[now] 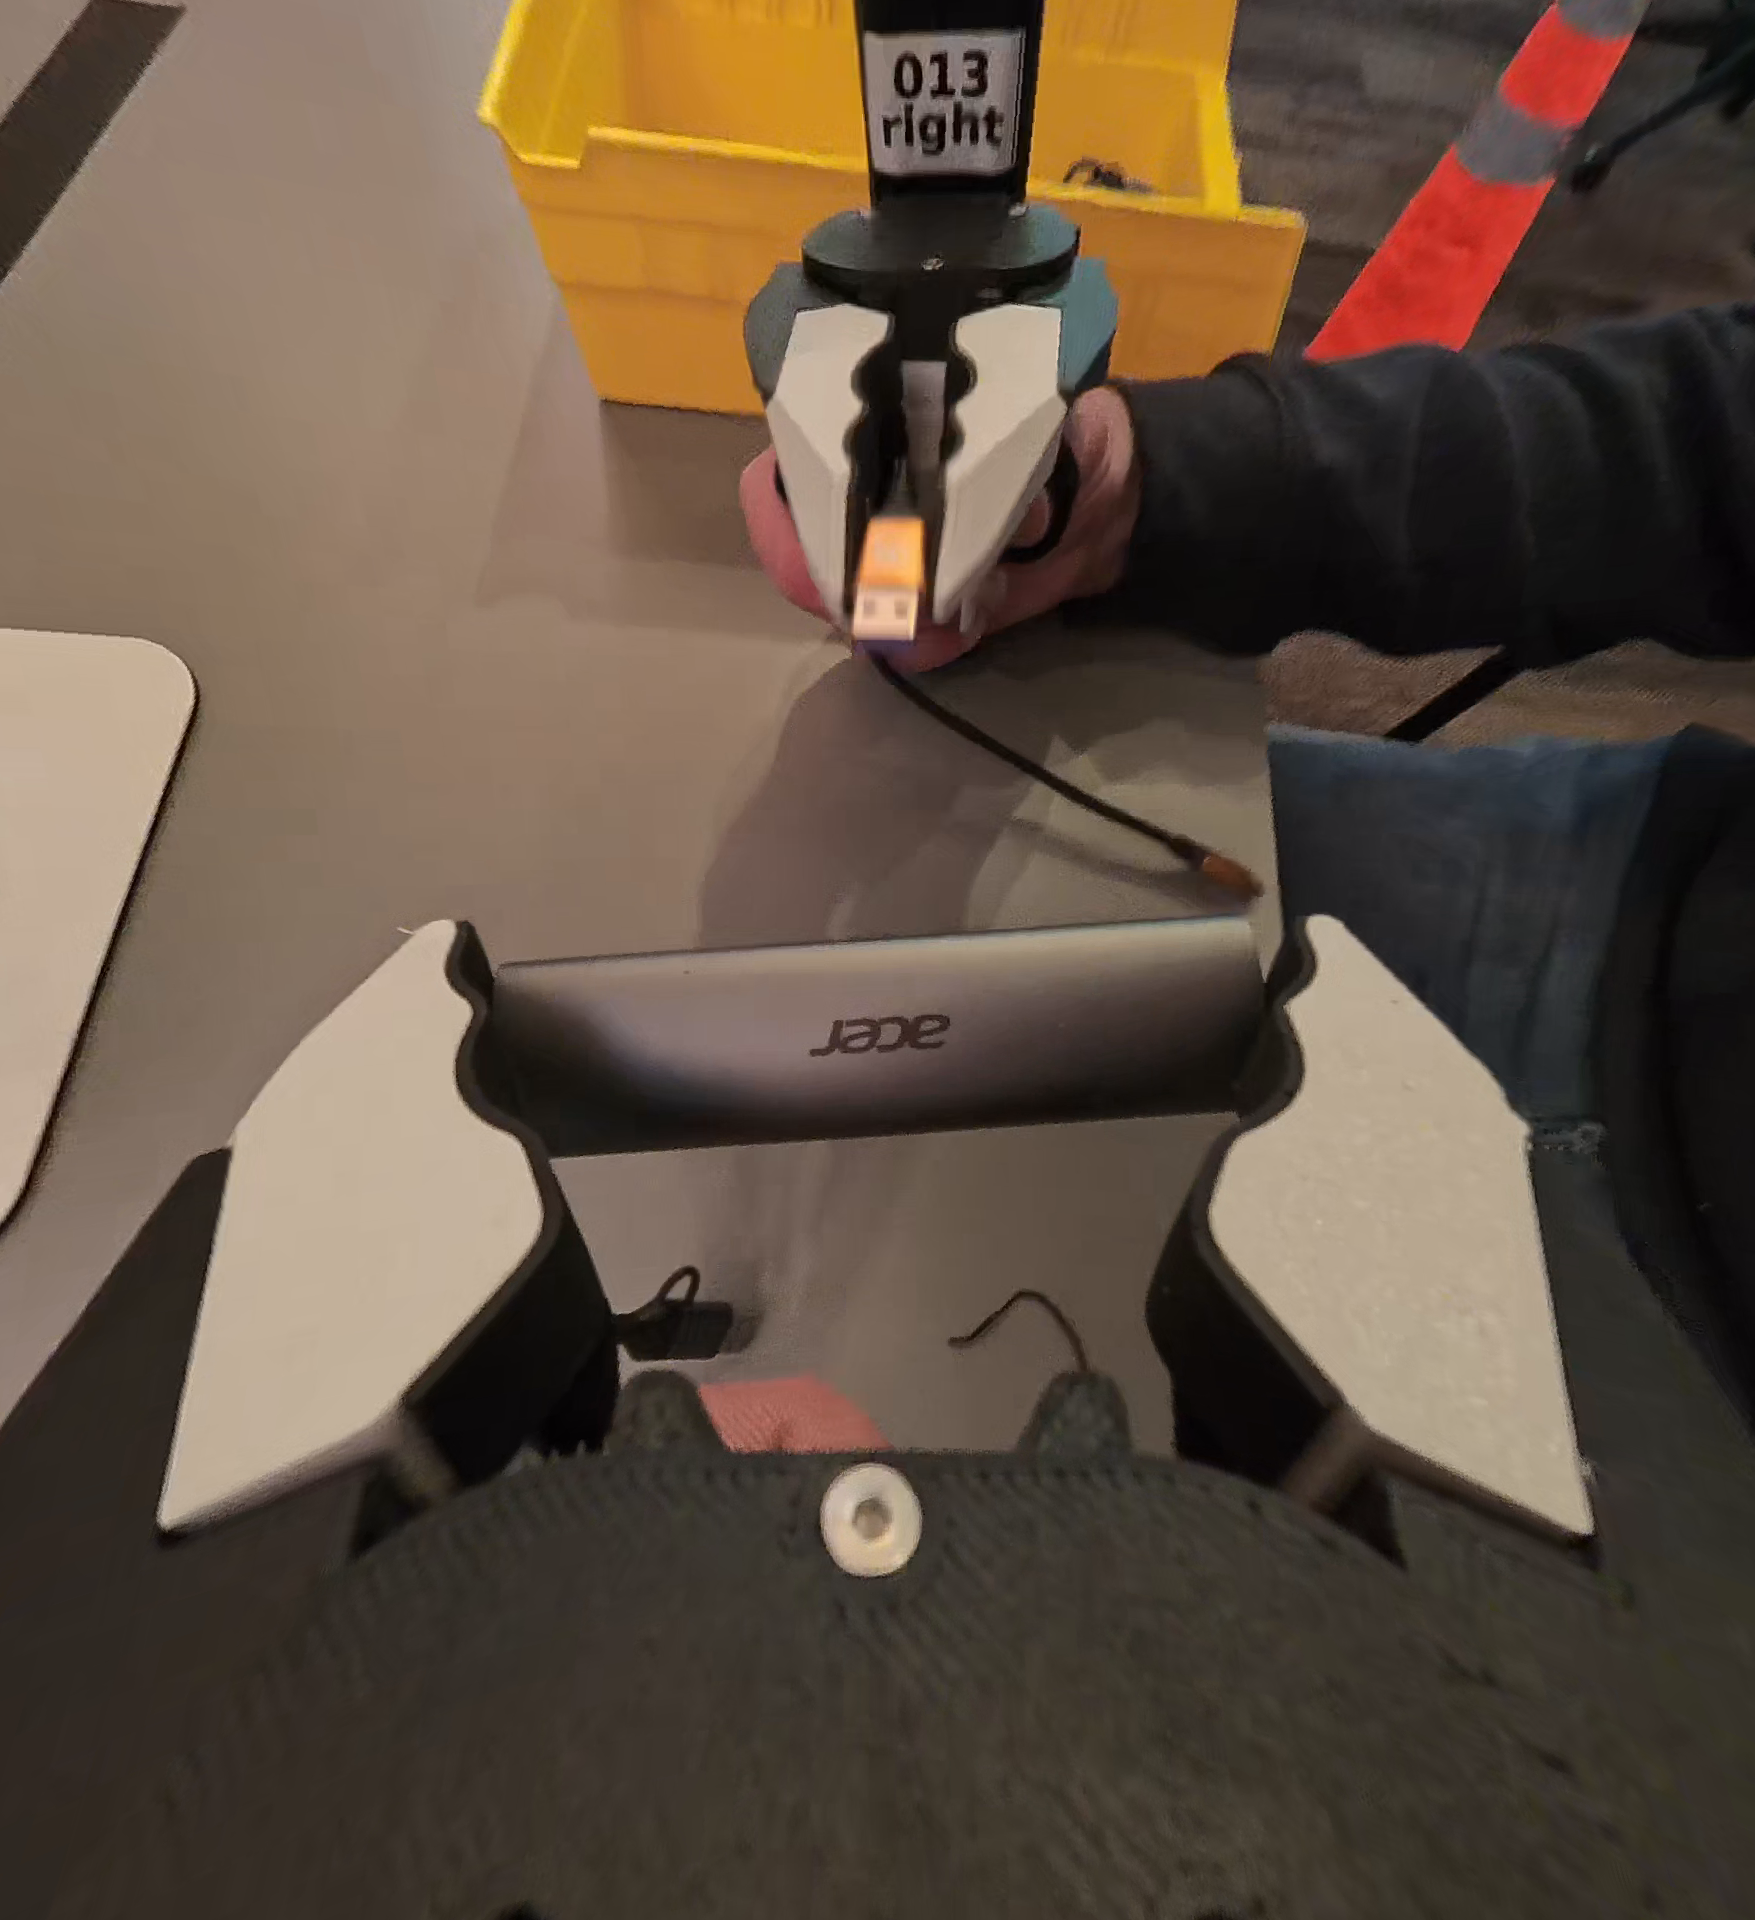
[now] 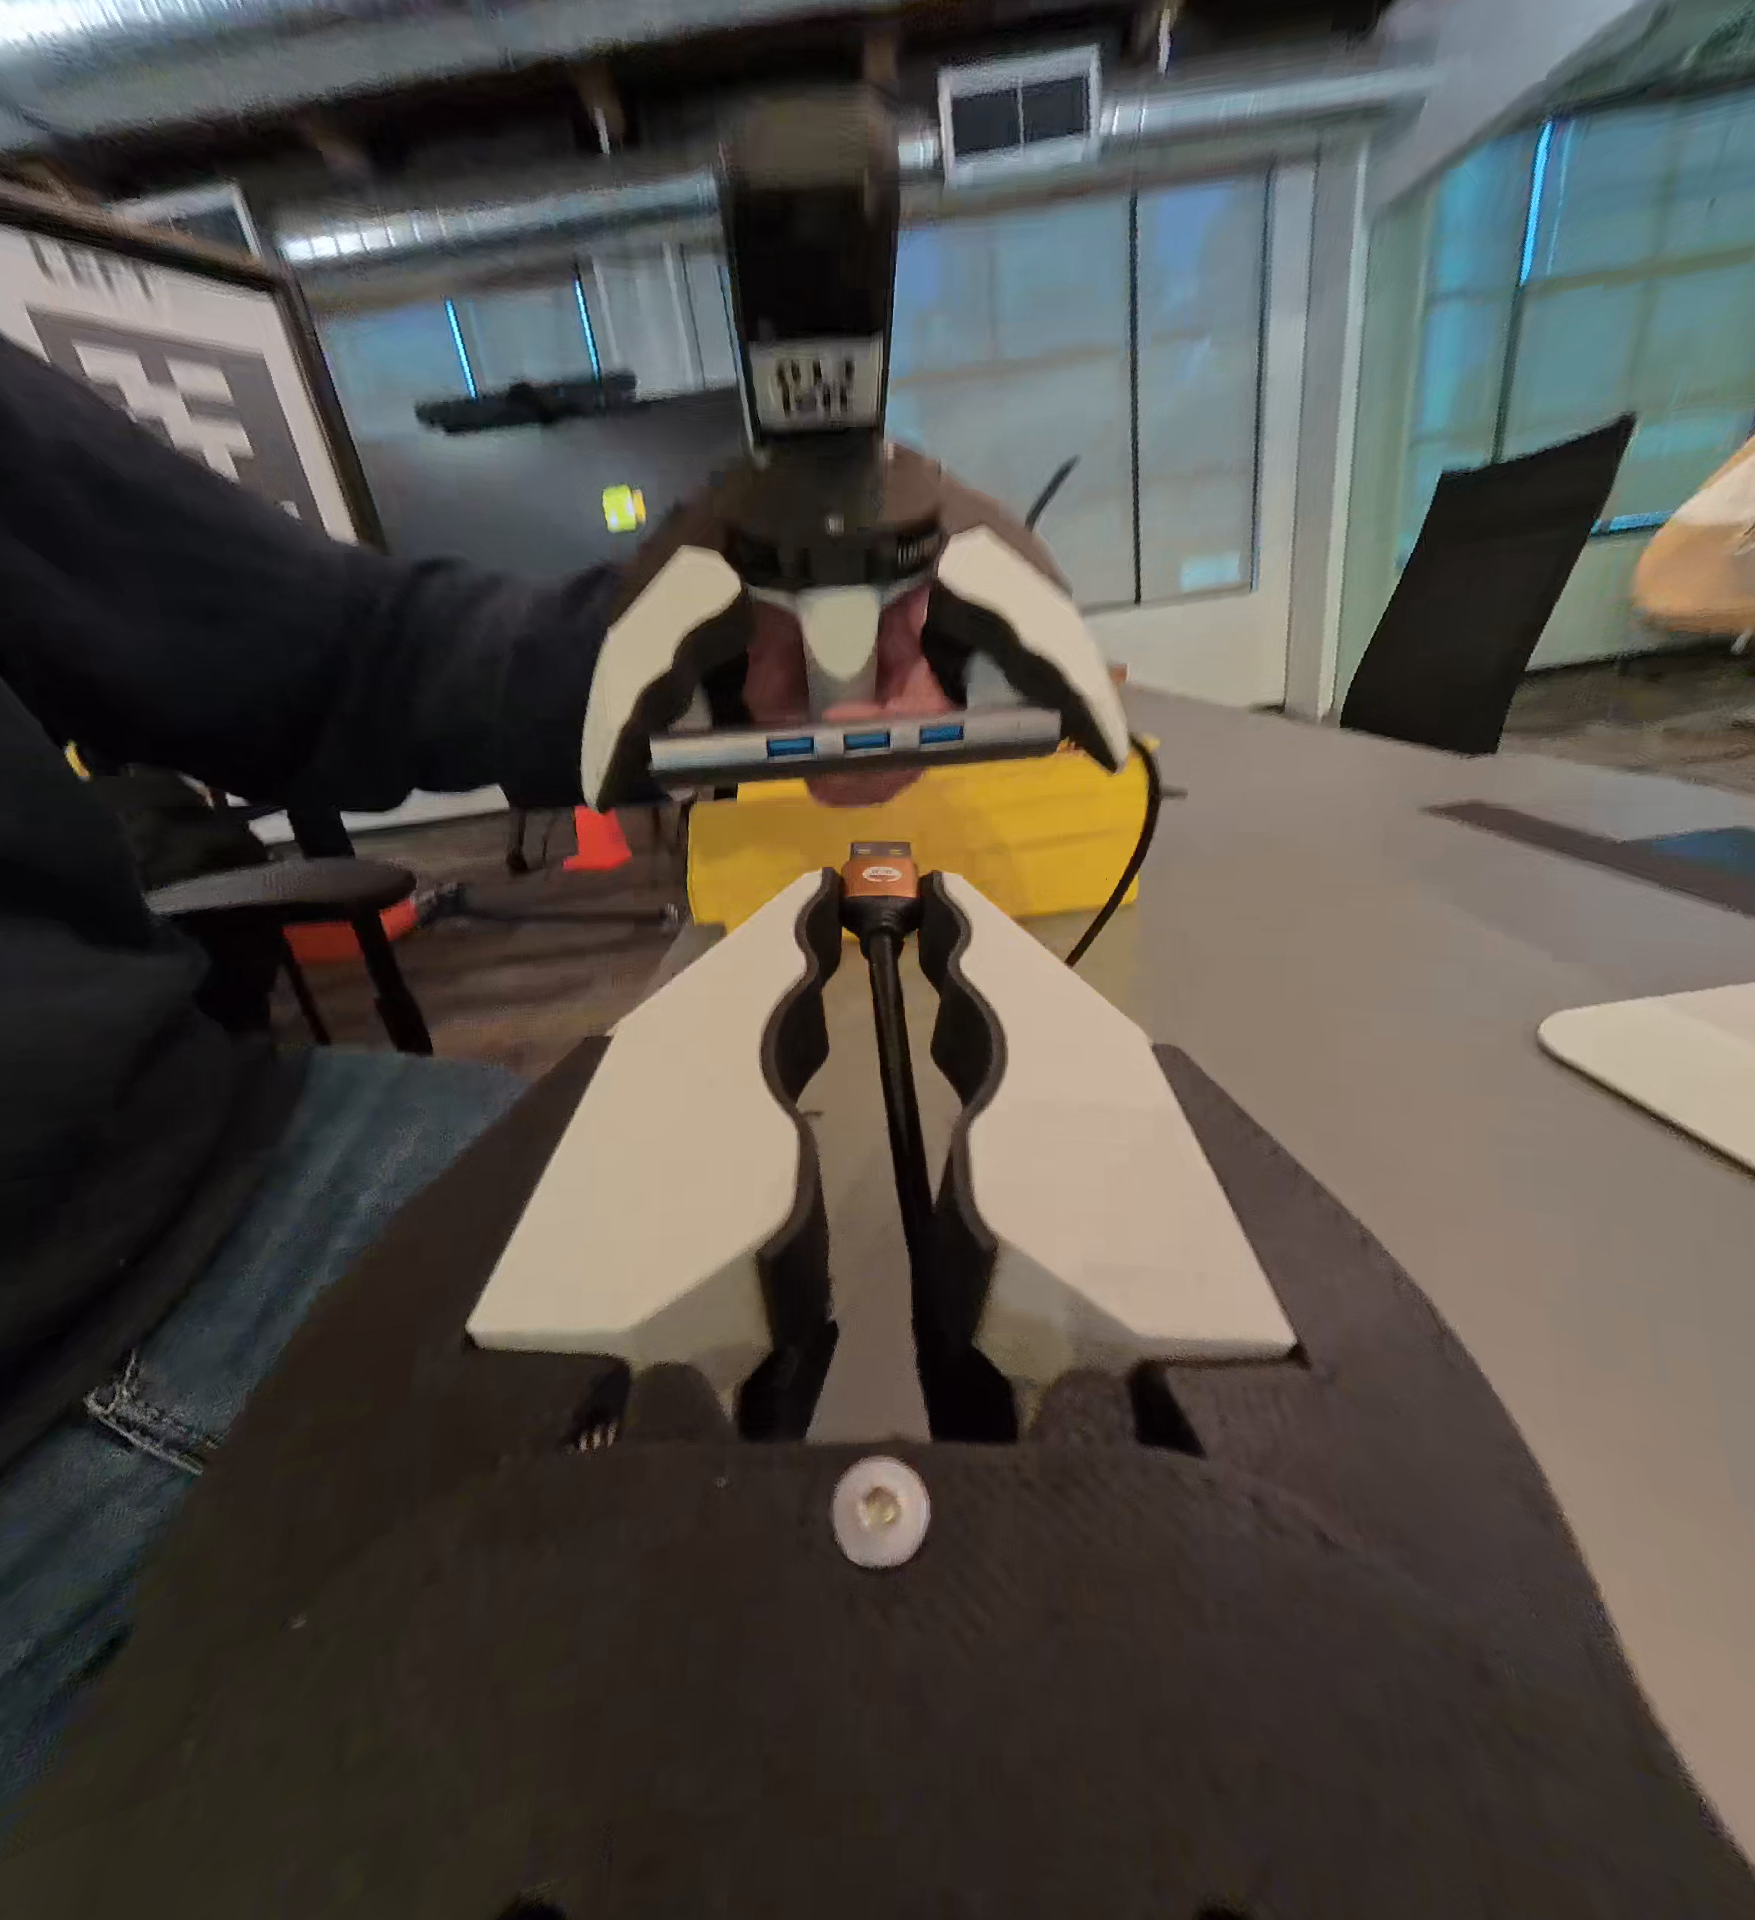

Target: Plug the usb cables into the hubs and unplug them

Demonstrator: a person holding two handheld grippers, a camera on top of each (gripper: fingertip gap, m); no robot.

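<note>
Left gripper (image 1: 878,1039) clamps grey hub (image 1: 873,1039) endwise; right gripper (image 2: 881,894) pinches orange USB plug (image 2: 881,871), facing 3 blue ports (image 2: 866,741), apart.

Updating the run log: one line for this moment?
left gripper: shut on grey metal hub | right gripper: shut on orange USB plug | unplugged, facing ports

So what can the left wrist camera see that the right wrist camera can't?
Only the left wrist view shows the hub's smooth top and the cable's loose orange end on the table. Only the right wrist view shows the hub's three blue ports. Both show the left gripper clamping the hub, the right gripper pinching the orange USB plug, and the yellow bin.
</note>
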